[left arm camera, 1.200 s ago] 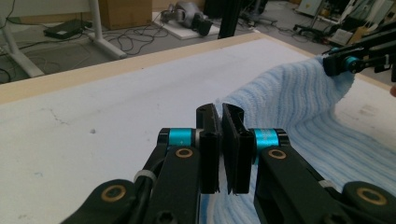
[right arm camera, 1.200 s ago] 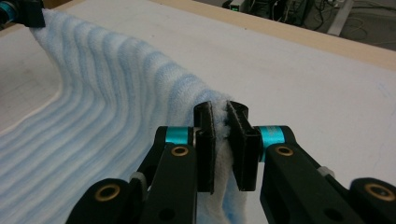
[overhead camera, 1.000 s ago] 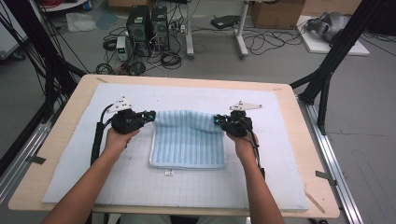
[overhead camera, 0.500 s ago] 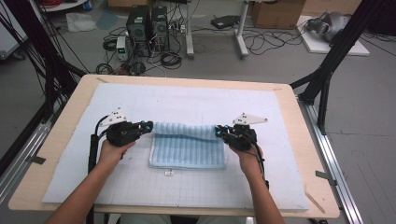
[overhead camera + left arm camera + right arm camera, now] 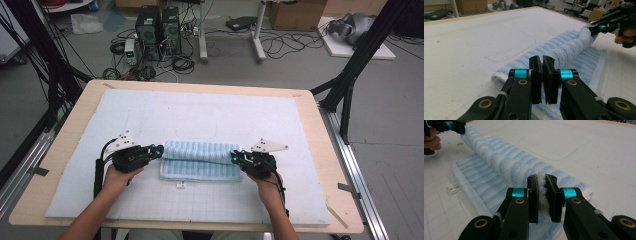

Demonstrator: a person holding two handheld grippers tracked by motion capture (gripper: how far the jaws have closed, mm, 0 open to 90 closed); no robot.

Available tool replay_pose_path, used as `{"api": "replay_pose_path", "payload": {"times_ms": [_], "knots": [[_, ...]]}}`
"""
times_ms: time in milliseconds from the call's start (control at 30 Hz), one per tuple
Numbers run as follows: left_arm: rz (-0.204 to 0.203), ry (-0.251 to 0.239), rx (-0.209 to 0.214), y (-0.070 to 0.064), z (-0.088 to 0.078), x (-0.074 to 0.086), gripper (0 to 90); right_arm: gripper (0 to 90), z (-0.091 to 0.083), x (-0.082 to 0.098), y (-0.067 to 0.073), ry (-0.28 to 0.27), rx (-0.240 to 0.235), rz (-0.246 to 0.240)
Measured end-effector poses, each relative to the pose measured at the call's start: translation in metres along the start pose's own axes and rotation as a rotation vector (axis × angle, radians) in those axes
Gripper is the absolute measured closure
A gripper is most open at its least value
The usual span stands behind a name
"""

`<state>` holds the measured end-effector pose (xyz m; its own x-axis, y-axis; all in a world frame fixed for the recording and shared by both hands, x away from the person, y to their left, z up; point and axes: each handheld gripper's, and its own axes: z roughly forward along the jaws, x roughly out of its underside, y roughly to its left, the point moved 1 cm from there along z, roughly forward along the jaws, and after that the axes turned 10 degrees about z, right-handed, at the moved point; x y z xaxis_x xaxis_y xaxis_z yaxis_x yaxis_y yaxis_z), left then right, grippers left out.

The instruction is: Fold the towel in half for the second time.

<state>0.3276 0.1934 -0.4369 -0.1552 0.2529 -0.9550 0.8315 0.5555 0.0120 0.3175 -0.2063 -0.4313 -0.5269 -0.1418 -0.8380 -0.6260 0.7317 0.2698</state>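
Observation:
A light blue striped towel (image 5: pixel 200 167) lies on the white mat, its far edge lifted into a rolled fold. My left gripper (image 5: pixel 159 150) is shut on the fold's left end, and my right gripper (image 5: pixel 234 156) is shut on its right end. In the left gripper view the jaws (image 5: pixel 542 60) stand almost together in front of the towel (image 5: pixel 571 48), with the right gripper (image 5: pixel 599 27) far off pinching the other end. The right gripper view has white terry squeezed between the pads (image 5: pixel 541 180); the towel (image 5: pixel 499 160) runs away to the left gripper (image 5: pixel 457 126).
The white gridded mat (image 5: pixel 200 115) covers a wooden table (image 5: pixel 330 150). A small white label (image 5: pixel 181 185) sticks out at the towel's near edge. Black frame legs, computer cases and cables stand on the floor beyond the table.
Both grippers have come toward the person and lower, drawing the towel's far edge over the near part. The towel now looks shorter front to back.

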Motion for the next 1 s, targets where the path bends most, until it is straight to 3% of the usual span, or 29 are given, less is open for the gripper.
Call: {"api": "replay_pose_path", "payload": {"times_ms": [133, 300, 467, 667, 767, 833, 933, 1000], "knots": [[0.004, 0.031, 0.013, -0.003, -0.002, 0.007, 85.2, 80.9, 0.002, 0.003, 0.0, 0.014, 0.007, -0.016], [0.016, 0.032, 0.032, -0.01, -0.005, 0.01, 85.2, 80.4, 0.001, 0.006, 0.001, 0.028, 0.007, -0.024], [-0.003, 0.043, 0.056, -0.011, -0.005, 0.012, 85.1, 78.4, 0.0, 0.01, 0.001, 0.05, 0.008, -0.015], [-0.039, -0.021, 0.103, -0.012, -0.012, 0.008, 81.6, 72.8, -0.006, 0.013, 0.002, 0.051, 0.018, -0.004], [-0.066, -0.076, 0.097, -0.012, -0.016, 0.004, 67.7, 63.7, -0.01, 0.015, 0.001, 0.062, 0.021, 0.017], [-0.072, -0.103, 0.073, -0.011, -0.02, 0.002, 63.4, 58.8, -0.015, 0.015, -0.001, 0.049, 0.022, 0.04], [-0.093, -0.096, 0.038, -0.007, -0.019, 0.004, 61.6, 54.9, -0.024, 0.013, -0.004, -0.006, 0.031, 0.065], [-0.099, -0.052, 0.001, -0.005, -0.013, 0.005, 61.7, 52.5, -0.028, 0.01, -0.005, -0.057, 0.03, 0.085]]}}
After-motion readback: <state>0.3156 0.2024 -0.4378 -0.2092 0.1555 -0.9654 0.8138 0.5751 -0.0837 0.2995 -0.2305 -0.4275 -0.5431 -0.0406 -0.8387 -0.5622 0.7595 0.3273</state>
